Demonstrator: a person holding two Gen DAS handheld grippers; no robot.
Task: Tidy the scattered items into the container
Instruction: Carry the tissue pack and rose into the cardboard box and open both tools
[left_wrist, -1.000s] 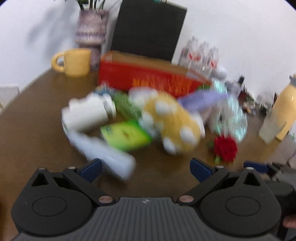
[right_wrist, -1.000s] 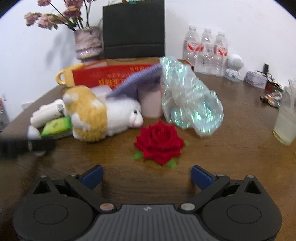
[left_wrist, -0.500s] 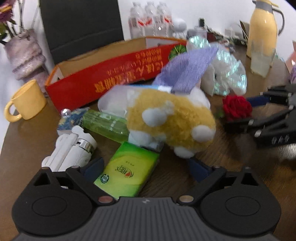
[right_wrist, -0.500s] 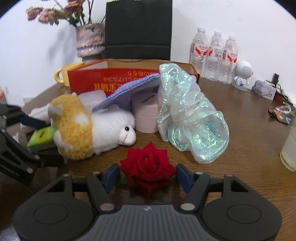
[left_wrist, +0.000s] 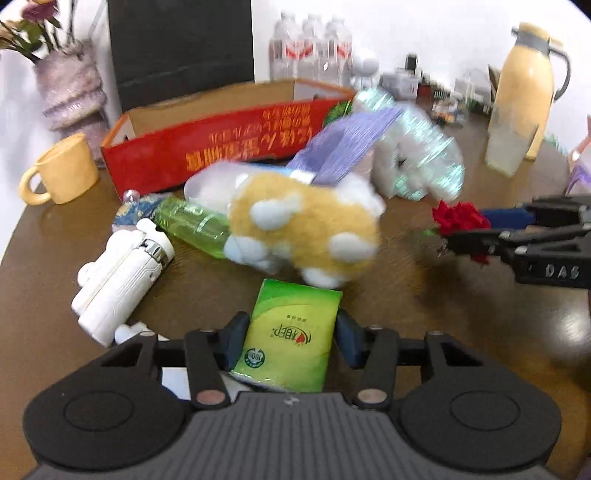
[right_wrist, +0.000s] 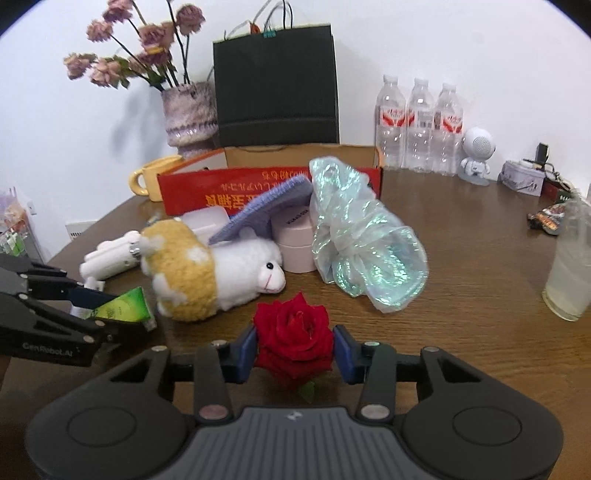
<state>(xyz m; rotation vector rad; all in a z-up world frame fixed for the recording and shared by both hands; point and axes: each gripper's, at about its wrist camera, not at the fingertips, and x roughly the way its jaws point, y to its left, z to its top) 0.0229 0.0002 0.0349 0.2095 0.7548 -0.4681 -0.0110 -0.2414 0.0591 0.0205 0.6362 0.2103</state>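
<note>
While the left tongs (left_wrist: 289, 338) pinch a glossy green tissue pack (left_wrist: 290, 339), the right tongs (right_wrist: 294, 353) clasp a red rose (right_wrist: 293, 338).

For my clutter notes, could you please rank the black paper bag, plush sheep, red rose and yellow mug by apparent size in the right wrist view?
1. Black paper bag
2. Plush sheep
3. Red rose, inflated by nearness to the camera
4. Yellow mug, partly hidden

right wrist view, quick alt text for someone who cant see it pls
The right gripper is closed on a red rose low over a brown table. Behind it lie a plush sheep, an iridescent bag and a red cardboard box.
</note>
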